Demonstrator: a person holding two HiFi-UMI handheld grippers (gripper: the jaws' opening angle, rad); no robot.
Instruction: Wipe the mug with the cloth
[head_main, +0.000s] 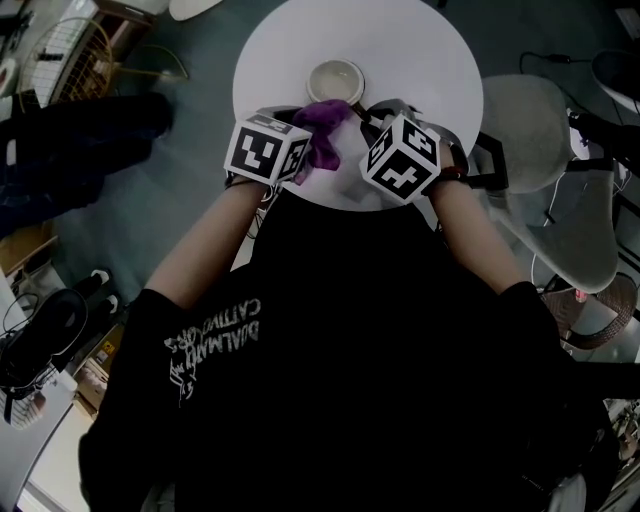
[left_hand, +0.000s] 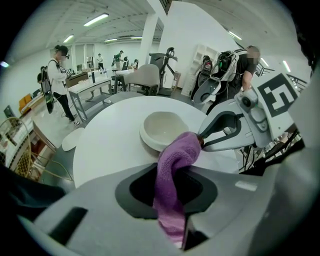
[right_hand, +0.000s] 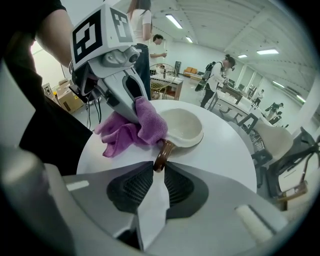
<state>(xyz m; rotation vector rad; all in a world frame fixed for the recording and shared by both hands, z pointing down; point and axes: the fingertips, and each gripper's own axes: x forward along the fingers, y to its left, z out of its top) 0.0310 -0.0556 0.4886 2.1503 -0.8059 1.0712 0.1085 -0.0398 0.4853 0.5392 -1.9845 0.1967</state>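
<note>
Item 1, left gripper (left_hand: 175, 172): jaws clamped on the cloth (right_hand: 132, 130). The fabric runs back between the 2 pads and bulges out ahead of the tips. It carries a marker cube (head_main: 265, 150) on top.

Item 2, right gripper (right_hand: 159, 167): jaws drawn close together, pinching the end of the mug's brown handle (right_hand: 162, 152) between the 2 ribbed pads.

Item 3, cloth: purple terry, bunched. Its front fold lies against the mug's rim at the handle root, just ahead of the left gripper's tips. The rest is heaped on the table below that gripper.

Item 4, mug (right_hand: 182, 127): cream, wide and shallow, upright. It stands directly ahead of both grippers, with the handle pointing back into the right gripper's jaws.

Item 5, table (head_main: 420, 60): round, white top. It bears the mug and the cloth. The 2 grippers sit side by side over its near edge, tips converging at the handle.

Item 6, background: several people stand among desks (left_hand: 92, 87) well beyond the grippers.
</note>
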